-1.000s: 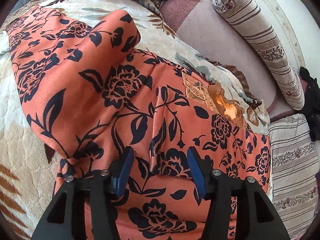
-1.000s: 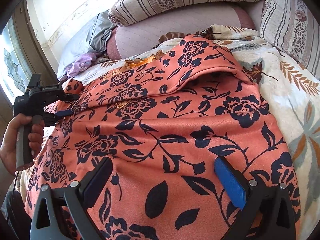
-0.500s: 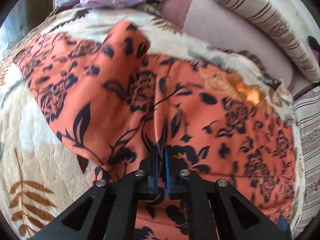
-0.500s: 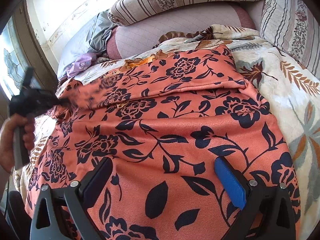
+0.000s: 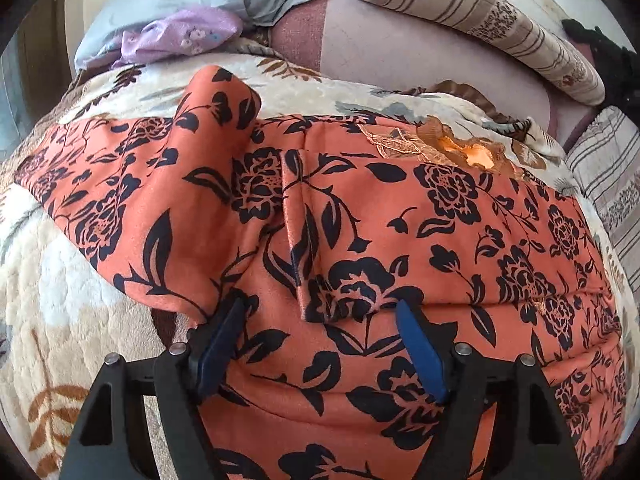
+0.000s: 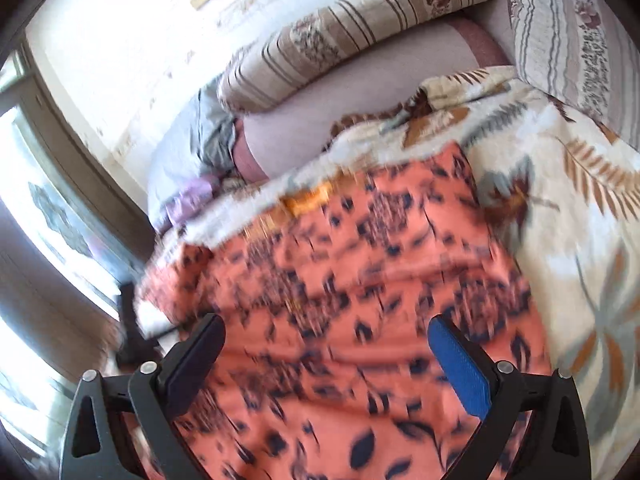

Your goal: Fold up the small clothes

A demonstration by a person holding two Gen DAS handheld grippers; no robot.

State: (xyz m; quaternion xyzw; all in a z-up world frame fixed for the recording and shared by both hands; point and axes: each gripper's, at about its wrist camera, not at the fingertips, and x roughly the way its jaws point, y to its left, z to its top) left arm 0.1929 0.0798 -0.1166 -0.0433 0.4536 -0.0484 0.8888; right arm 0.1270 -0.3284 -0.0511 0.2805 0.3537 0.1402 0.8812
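Your left claw (image 5: 318, 344) has just opened, releasing the orange black-flowered garment (image 5: 400, 220) to settle folded; right claw (image 6: 326, 356) gapes apart, empty.

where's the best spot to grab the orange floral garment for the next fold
Probably the raised ridge running up the orange floral garment, just ahead of the open left gripper. It stands proud of the flat cloth, so the fingers can come from above and straddle it.
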